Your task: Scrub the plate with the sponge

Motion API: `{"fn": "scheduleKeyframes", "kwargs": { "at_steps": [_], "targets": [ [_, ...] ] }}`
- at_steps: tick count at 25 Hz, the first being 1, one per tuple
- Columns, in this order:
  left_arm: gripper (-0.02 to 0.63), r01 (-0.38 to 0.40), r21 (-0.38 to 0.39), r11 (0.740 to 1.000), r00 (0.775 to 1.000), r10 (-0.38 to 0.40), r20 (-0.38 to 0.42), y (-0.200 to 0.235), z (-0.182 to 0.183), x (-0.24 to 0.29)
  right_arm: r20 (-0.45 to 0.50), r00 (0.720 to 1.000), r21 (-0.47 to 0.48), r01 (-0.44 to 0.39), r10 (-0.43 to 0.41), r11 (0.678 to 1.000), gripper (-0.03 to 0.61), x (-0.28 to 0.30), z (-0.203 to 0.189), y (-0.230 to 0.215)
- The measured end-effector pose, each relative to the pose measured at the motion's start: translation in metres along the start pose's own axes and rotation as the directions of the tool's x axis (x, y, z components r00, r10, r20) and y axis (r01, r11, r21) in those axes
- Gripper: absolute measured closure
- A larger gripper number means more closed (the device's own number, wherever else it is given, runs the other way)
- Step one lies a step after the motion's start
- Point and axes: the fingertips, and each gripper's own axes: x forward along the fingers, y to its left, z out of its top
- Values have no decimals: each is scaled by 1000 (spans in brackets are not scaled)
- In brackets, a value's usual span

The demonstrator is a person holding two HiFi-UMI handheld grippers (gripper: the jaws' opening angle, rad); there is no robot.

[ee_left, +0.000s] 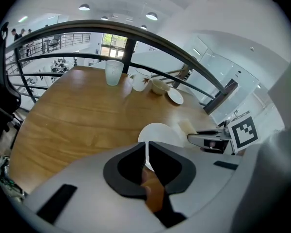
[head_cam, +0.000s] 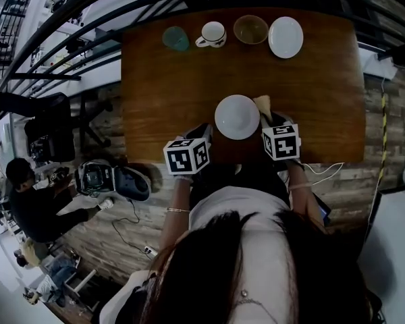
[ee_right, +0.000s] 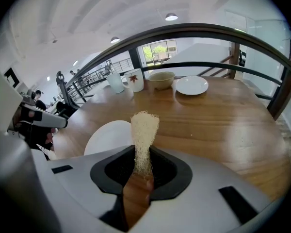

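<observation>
- Left tool (ee_left: 147, 153) is closed on the near-left rim of the plate (head_cam: 237, 117), which lies on the table (head_cam: 162, 86).
- Right tool (ee_right: 143, 161) clamps the sponge (ee_right: 144, 130), just right of the plate.
- Cup (head_cam: 176, 38), mug (head_cam: 212, 34), bowl (head_cam: 250, 29) and saucer (head_cam: 285, 37) stand in a row well beyond the plate.

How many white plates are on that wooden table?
2. The near plate lies mid-table toward the front edge; the far plate ends the back row, right of the bowl. None seems hidden.

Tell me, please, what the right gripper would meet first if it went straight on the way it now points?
Probably the bare table, just right of the plate, and the sponge held by the right gripper would touch down first; depth is unclear.
</observation>
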Motion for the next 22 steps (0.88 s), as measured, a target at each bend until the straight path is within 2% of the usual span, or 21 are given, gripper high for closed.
{"fn": "scheduleKeyframes", "kwargs": {
  "at_steps": [14, 22],
  "targets": [
    [597, 93, 40, 995, 989, -88, -117, 12, -16, 21, -30, 998, 23, 55, -55, 998, 476, 12, 2, 17],
    [563, 136, 48, 990, 975, -125, -185, 13, -26, 38, -58, 995, 31, 79, -77, 996, 476, 20, 4, 18]
  ]
}}
